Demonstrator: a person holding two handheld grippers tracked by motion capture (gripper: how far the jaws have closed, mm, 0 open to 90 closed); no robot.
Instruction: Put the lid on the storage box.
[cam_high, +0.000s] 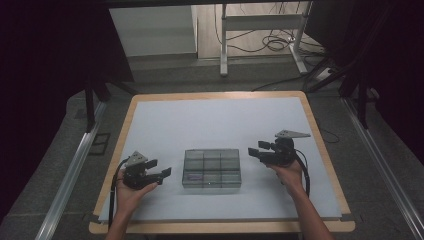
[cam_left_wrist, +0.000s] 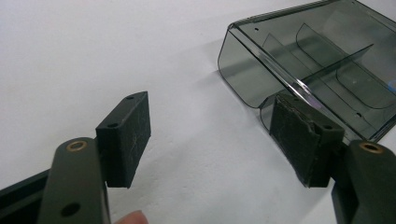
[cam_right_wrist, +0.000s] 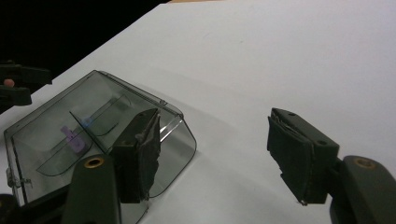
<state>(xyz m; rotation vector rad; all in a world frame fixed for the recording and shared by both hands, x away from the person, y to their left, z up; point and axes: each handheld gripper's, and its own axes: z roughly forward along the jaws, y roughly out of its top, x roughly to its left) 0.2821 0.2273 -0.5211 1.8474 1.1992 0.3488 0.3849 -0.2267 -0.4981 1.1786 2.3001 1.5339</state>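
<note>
The left gripper (cam_high: 162, 172) stands with its black jaws wide apart and nothing between them, just beside the left side of the smoky transparent plastic compartment box (cam_high: 211, 168), clear of its wall. The right gripper (cam_high: 257, 150) also holds its jaws apart around nothing, near the box's far right corner. The box lies flat near the middle of the white table top (cam_high: 210, 120), a small purple piece (cam_right_wrist: 72, 138) inside one compartment.

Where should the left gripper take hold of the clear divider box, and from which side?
Probably the near left end wall of the clear divider box, approached from its left, where the left gripper sits open. The box lies flat; that thin upright wall with rounded corners fits between the jaws.
</note>
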